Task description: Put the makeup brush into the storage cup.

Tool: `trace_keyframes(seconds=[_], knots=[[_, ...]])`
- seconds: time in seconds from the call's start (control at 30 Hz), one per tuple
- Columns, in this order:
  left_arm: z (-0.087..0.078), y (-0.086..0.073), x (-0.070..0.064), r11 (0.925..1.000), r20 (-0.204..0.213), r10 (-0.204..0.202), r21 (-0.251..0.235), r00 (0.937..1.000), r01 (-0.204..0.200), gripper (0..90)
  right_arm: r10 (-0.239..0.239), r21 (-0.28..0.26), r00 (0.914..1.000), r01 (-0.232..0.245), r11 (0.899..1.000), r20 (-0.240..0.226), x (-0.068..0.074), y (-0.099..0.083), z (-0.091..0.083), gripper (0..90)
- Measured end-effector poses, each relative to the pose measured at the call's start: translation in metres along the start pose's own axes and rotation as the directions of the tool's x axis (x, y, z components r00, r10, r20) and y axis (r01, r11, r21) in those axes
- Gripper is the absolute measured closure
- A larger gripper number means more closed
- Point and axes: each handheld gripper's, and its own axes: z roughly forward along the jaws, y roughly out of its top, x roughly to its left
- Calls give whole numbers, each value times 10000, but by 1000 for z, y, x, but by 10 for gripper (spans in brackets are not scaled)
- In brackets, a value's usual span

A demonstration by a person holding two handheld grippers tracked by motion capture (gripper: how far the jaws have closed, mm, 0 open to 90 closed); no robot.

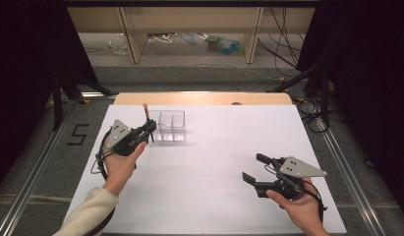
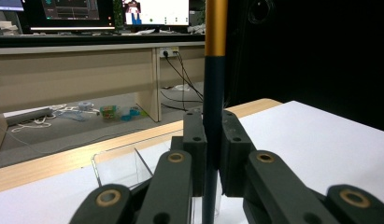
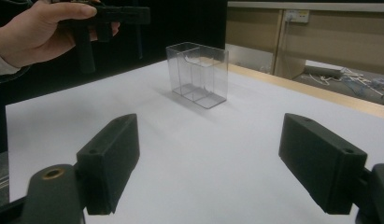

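Black jaws of my left gripper (image 1: 149, 129) are clamped on a thin brush (image 2: 213, 88), which stands nearly upright between the pads. My left hand (image 1: 122, 164) is raised above the white table (image 1: 214, 162), with the forearm coming in from the bottom left and the gripper pointing toward the far edge. In the high view the gripper tip sits just beside the left side of the clear box (image 1: 171, 125); I cannot tell whether they touch.

Seen from the left gripper view, the brush has a dark blue-grey shaft that runs down through the pads and past them, and above them a band of gold reaching the top of the frame. In the high view its upper end shows as a small orange-tan tip above the gripper.

The box is transparent, open on top and split by inner walls into compartments. It stands on the far left part of the table.

My right gripper (image 1: 253, 169) is held low near the right front of the table, well apart from the box, with its jaws wide apart and nothing between them. My right hand (image 1: 300, 206) grips it from behind.
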Motion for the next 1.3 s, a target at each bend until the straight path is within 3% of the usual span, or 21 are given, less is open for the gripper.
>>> trace_keyframes(seconds=[0.1, 0.13, 0.17, 0.3, 0.37, 0.4, 0.67, 1.3], knots=[[1, 1, 1, 10000, -24, -16, -18, 10000, 16, 832, -71, 186, 10000, 70, 9998, 57, 0, 1, -1, 213], [1, 1, 1, 10000, -44, -28, -13, 10000, 28, 832, 1, -56, 10000, -1, 10000, -12, 0, 0, 1, 213], [1, 1, 2, 10000, -74, -17, -2, 10000, 17, 832, -93, 141, 9999, 92, 9999, 68, 0, 0, -1, 213], [3, 1, 4, 10000, -93, -32, -35, 10000, 32, 832, -294, 10, 9995, 293, 9996, 101, -2, 0, 0, 213], [4, 2, 4, 10000, -123, -82, -48, 9999, 82, 832, -291, -16, 9995, 291, 9996, 127, -2, 0, 0, 213], [4, 2, 5, 10000, -156, -36, -49, 9999, 35, 832, -60, 141, 10000, 59, 9999, 71, 0, 0, -1, 213], [9, 3, 7, 10000, -179, 1, -19, 9998, -1, 832, -31, 287, 10000, 29, 9996, 66, 0, 0, -1, 213], [17, 6, 10, 9999, -243, -141, -42, 9996, 140, 832, 17, 133, 10000, -17, 9999, -6, 0, -1, 0, 213]])
